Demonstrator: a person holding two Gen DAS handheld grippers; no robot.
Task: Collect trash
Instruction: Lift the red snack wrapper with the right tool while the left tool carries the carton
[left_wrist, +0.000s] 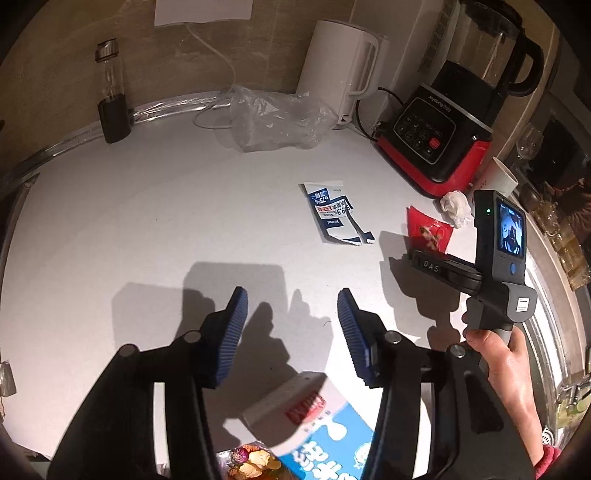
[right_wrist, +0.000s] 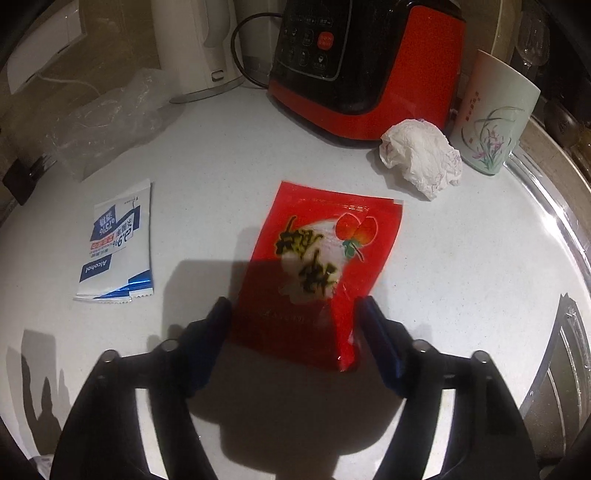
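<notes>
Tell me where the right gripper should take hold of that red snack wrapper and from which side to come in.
Grip the red wrapper at its near short end, coming in low from the near side. It lies flat on the counter, and that end already sits between the open fingers of the right gripper. Its near right corner looks slightly lifted, probably giving a finger an edge to slip under.

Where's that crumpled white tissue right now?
In the right wrist view, the crumpled white tissue lies on the white counter, right of centre, between the red blender base and the flowered cup.
</notes>
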